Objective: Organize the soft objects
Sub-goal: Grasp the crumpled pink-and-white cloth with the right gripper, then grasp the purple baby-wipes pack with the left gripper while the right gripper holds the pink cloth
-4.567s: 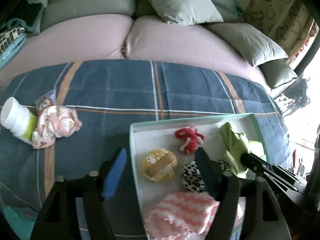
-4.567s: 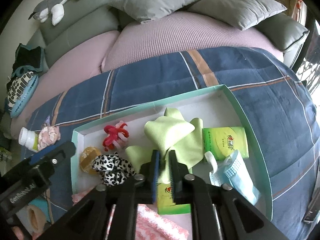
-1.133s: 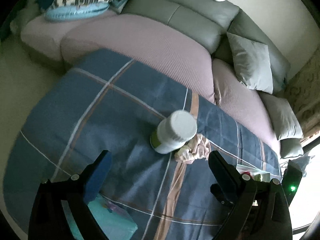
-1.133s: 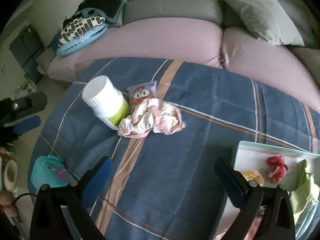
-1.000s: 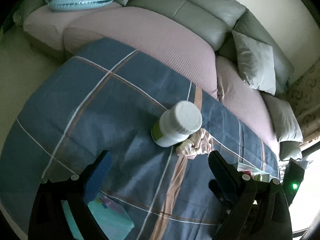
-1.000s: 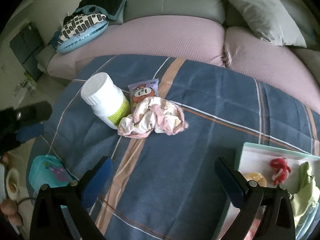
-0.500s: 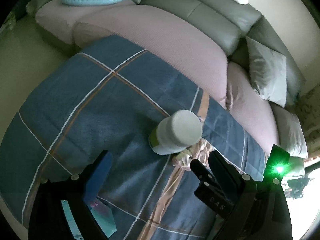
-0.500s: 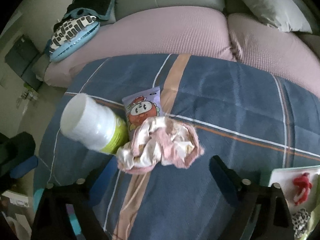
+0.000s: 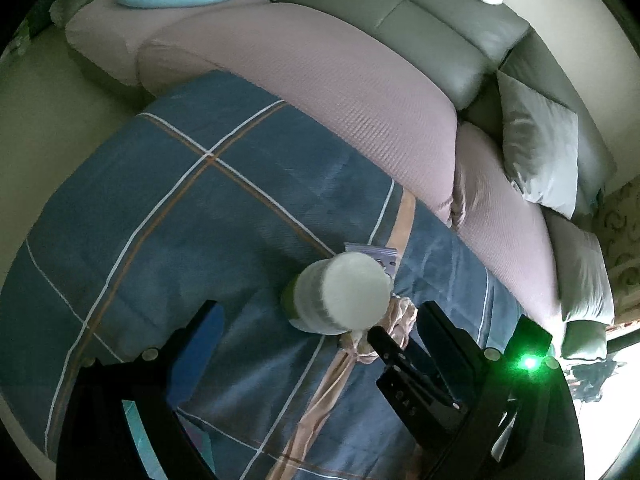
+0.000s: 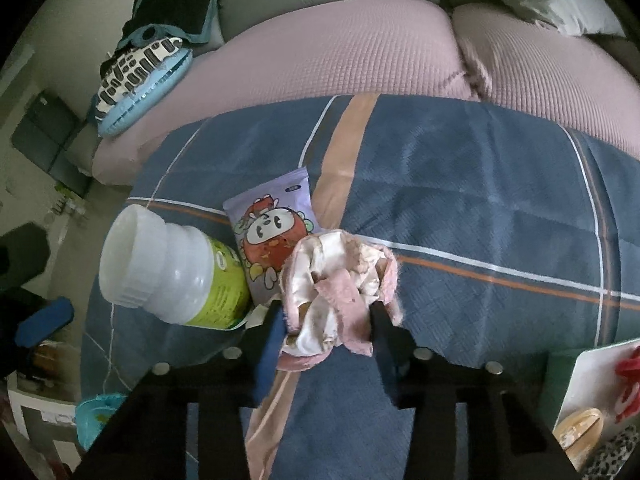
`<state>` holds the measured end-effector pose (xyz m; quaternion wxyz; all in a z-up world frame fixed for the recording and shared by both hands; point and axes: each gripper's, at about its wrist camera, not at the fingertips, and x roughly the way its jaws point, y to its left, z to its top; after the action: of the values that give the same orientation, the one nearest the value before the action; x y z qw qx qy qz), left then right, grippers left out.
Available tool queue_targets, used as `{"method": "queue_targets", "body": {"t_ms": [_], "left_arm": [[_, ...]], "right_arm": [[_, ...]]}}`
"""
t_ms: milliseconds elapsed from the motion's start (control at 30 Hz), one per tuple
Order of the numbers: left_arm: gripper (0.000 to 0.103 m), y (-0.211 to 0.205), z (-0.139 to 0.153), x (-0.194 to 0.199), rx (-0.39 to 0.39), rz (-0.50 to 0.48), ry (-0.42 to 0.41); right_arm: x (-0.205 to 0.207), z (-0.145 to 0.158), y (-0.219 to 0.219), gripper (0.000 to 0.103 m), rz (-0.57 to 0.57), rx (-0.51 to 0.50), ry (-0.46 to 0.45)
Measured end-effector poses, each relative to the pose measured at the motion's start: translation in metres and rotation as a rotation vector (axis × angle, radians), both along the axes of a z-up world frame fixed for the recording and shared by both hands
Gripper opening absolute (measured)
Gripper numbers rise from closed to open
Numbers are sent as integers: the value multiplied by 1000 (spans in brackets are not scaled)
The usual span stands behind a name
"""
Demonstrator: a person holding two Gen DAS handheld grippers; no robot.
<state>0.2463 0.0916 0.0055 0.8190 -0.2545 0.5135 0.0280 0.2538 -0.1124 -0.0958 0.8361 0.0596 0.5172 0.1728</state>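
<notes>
A crumpled pink and white cloth (image 10: 336, 288) lies on the blue plaid blanket (image 10: 460, 208). My right gripper (image 10: 326, 316) has its jaws closing on the cloth, and both fingers touch its bunched sides. In the left wrist view the same cloth (image 9: 396, 316) shows behind the right gripper's black body (image 9: 404, 376). My left gripper (image 9: 318, 308) stands wide open above a lying white bottle (image 9: 340, 296), holding nothing.
The white bottle (image 10: 168, 268) with a green label and a cartoon snack packet (image 10: 272, 224) lie right beside the cloth. A white box (image 10: 576, 364) holding soft items sits at the lower right. Pink sofa cushions (image 10: 340, 52) border the blanket's far side.
My right gripper has moved in and down over the cloth and its jaws have narrowed around it. The left gripper has drifted slightly and stays open.
</notes>
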Motion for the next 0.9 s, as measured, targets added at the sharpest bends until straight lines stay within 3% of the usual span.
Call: {"method": "queue_targets", "body": {"t_ms": [67, 233, 533, 900], "left_arm": [[97, -2, 3, 6, 1, -12, 7], [97, -14, 9, 24, 4, -68, 28], [97, -51, 18, 61, 52, -197, 89], [93, -96, -3, 114, 144, -375, 276]], "right_arm": [[-1, -1, -3, 33, -2, 8, -4], [-3, -1, -11, 25, 4, 45, -1], [-8, 3, -25, 21, 12, 43, -8], [-16, 20, -60, 21, -28, 57, -52]]}}
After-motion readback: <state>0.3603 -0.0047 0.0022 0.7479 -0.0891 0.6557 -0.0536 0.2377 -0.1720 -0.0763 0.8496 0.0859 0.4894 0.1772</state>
